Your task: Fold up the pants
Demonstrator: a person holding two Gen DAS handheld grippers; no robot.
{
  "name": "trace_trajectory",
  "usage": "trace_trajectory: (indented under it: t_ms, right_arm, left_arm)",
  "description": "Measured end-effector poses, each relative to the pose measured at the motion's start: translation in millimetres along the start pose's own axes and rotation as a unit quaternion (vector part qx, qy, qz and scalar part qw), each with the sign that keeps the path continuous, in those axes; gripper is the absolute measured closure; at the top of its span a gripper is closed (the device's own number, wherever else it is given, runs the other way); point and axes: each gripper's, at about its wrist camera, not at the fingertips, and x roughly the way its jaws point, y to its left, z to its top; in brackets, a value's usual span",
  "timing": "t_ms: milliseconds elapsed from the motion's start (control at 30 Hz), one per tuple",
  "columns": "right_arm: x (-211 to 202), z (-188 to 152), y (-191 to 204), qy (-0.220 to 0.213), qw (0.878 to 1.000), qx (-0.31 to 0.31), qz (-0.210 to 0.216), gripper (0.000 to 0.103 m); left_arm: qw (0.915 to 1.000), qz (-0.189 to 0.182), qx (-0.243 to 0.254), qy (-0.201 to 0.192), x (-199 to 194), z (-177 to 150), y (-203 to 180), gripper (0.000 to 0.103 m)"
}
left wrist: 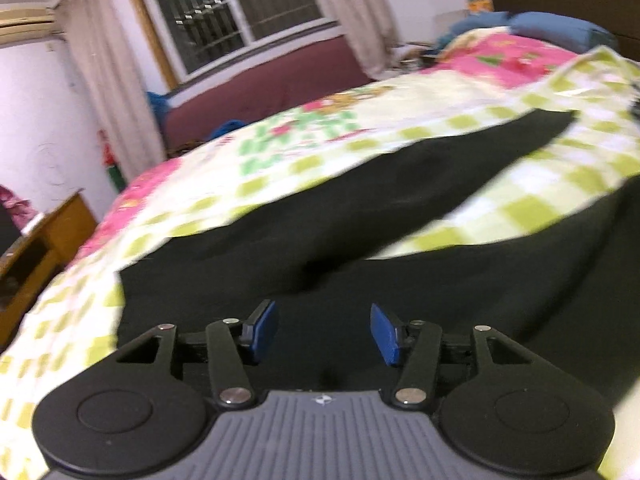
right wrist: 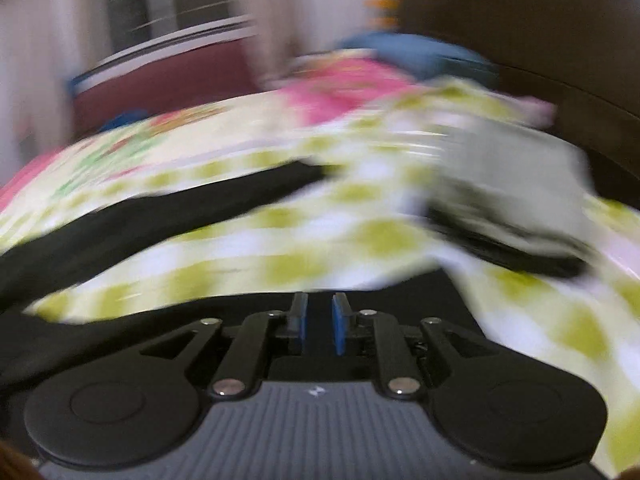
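Black fabric pants (left wrist: 320,240) lie spread, legs apart, on the green-checked bed quilt (left wrist: 520,184); no fold visible. Left gripper (left wrist: 324,332) open, right gripper (right wrist: 319,322) slightly parted, both empty.

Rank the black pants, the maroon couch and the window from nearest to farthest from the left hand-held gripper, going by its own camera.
1. Black pants, directly under the left hand-held gripper.
2. Maroon couch, beyond the bed.
3. Window, above the couch.
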Motion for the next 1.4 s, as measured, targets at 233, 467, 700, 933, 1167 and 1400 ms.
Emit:
trace_trajectory:
  t_ms: [233,467,700,933,1167,1400]
  right_arm:
    - [121.0,72.5,146.5,0.052,0.961,-0.224,0.152,0.078]
    - [239.2,125.8,262.4,0.078,0.909,-0.342,0.224,0.075]
    - [290.8,146.3,328.7,0.111,0.86,-0.432,0.249,0.062]
    - [334.2,149.7,347.1,0.178,0.832,-0.465,0.243,0.059]
    - [332.4,147.7,337.8,0.195,0.829,-0.453,0.263,0.069]
    - [304.0,136.8,346.9,0.144,0.847,-0.465,0.213,0.098]
  left_arm:
    - [0.9989,0.044,0.015,0.008,61.7,18.9,88.0,0.025]
    - [0.9961,0.051,0.029,0.067,163.8,45.3,169.3,0.025]
    - [0.9928,0.002,0.042,0.112,211.4,54.7,207.6,0.025]
    - [0.9854,-0.046,0.07,0.148,234.7,50.2,214.5,0.019]
    - [0.9842,-0.046,0.076,0.153,240.5,48.8,219.2,0.019]
    - [0.9832,0.018,0.074,0.166,243.0,48.3,223.2,0.074]
